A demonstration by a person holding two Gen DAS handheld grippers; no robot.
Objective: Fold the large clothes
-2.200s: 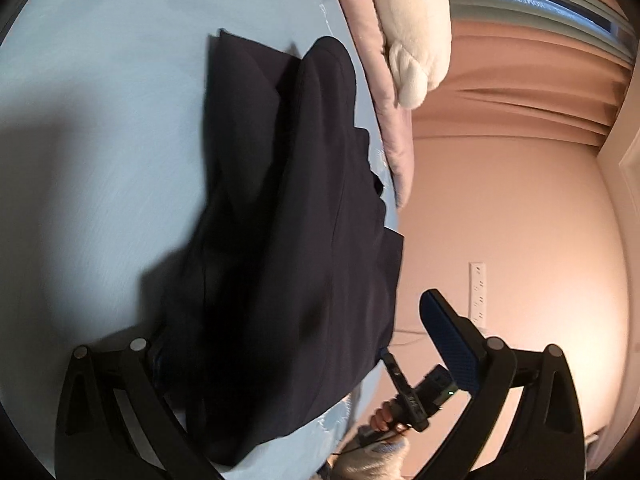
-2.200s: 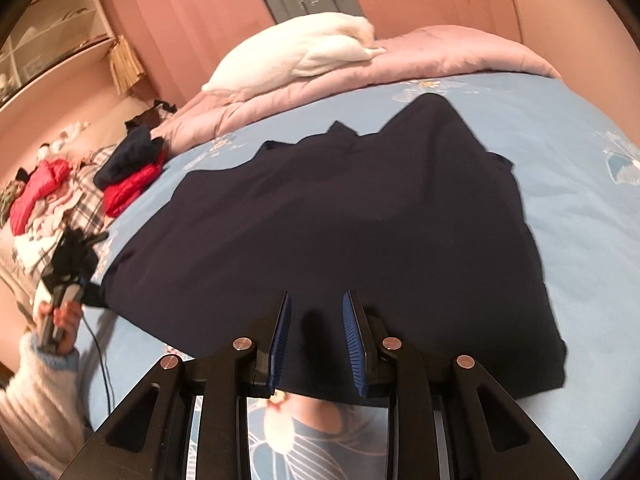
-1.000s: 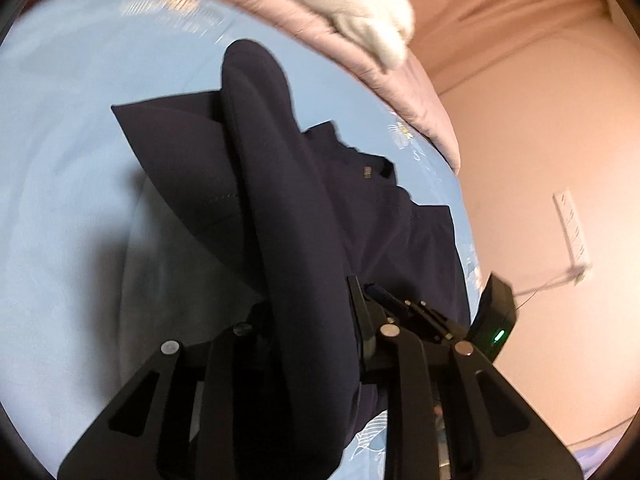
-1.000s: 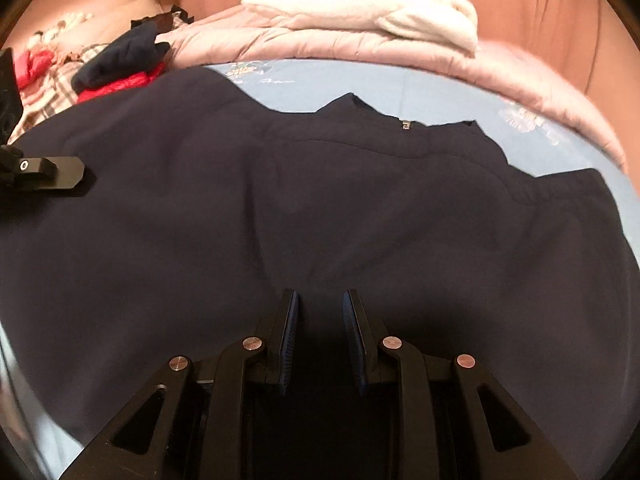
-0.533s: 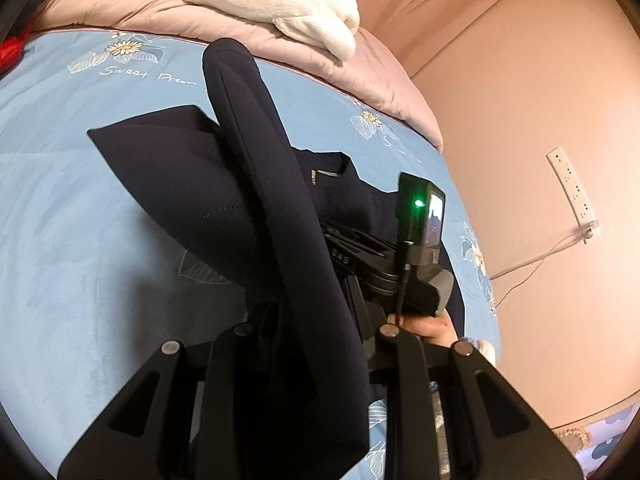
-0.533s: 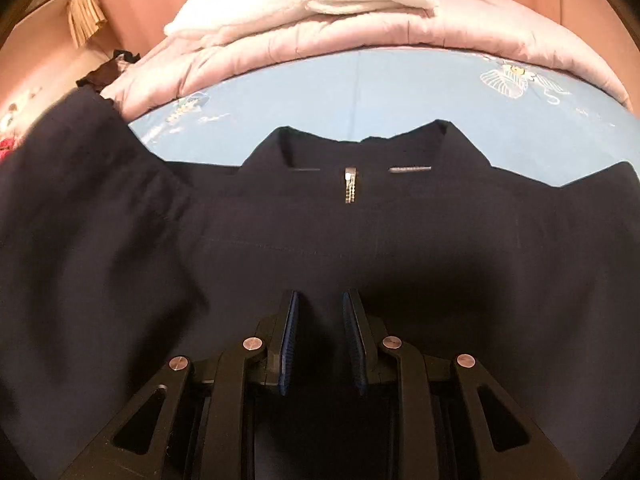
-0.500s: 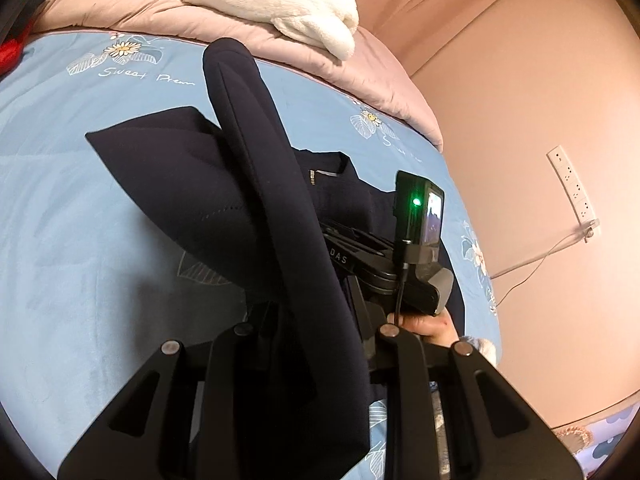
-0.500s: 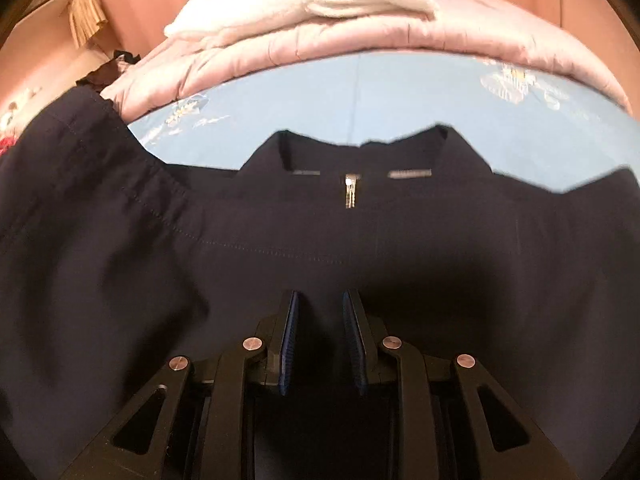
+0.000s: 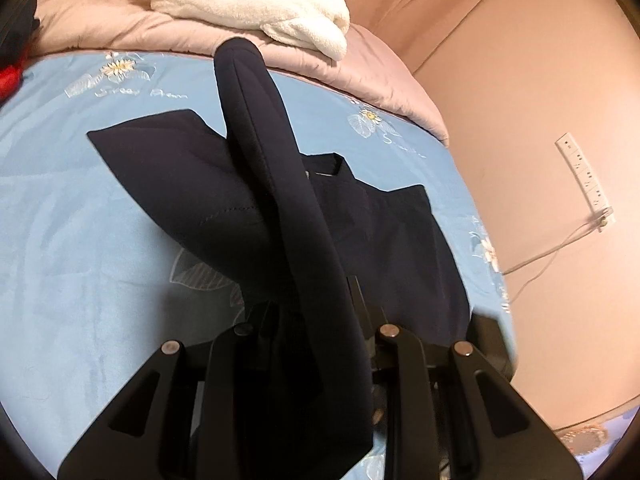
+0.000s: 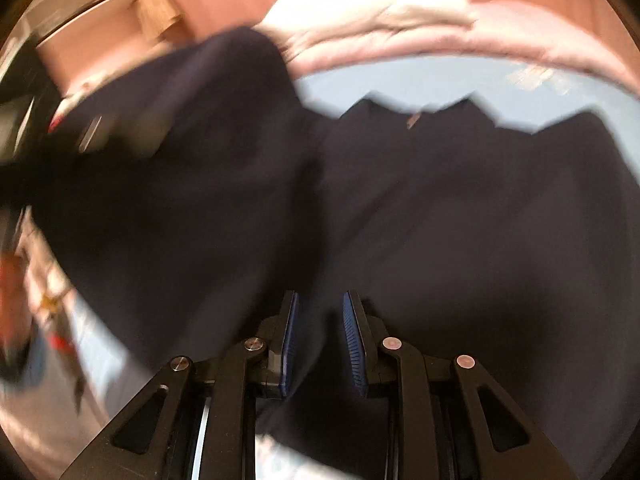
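Garment, dark navy, lies on the bed; my left gripper jaws pinch a raised fold, right gripper jaws pinch its near edge.

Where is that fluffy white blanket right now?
In the left wrist view, the white blanket lies top centre on the pink quilt at the far edge of the blue bed sheet.

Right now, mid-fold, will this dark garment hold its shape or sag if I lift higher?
Probably sag: the dark garment droops in a limp band from the left gripper. It looks thick and likely weighty. The right gripper pinches bunched cloth, so slipping seems unlikely.
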